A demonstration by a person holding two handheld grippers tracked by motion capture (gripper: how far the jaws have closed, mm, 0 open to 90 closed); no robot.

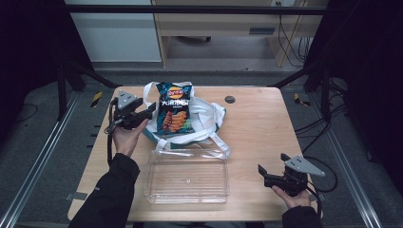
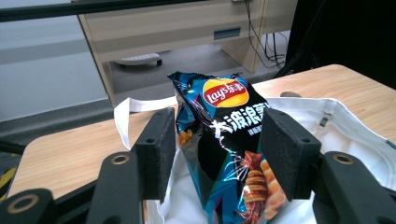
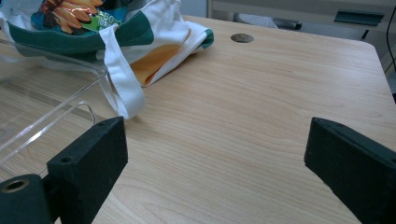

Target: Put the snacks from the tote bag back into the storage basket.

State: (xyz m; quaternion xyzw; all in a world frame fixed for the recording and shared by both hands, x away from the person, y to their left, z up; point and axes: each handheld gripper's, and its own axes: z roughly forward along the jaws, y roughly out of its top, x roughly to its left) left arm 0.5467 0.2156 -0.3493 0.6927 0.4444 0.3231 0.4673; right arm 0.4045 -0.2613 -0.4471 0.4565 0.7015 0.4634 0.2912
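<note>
Our left tongs [image 1: 151, 109] were held up at the left side of the tabletop [image 1: 256, 123], pointing sideways at the chip bag [image 1: 173, 114]. Their jaws stood partly apart on either side of the bag's top, and we could not tell if they touched it. Our right tongs [image 1: 261, 172] sat low near the front right corner, jaws wide with nothing between them. A clear tray [image 1: 187, 178] lay in front of a white cloth bag [image 1: 209, 121] with green trim. The chip bag was dark and shiny, with a yellow and red logo, and it stood up in the cloth bag.
</note>
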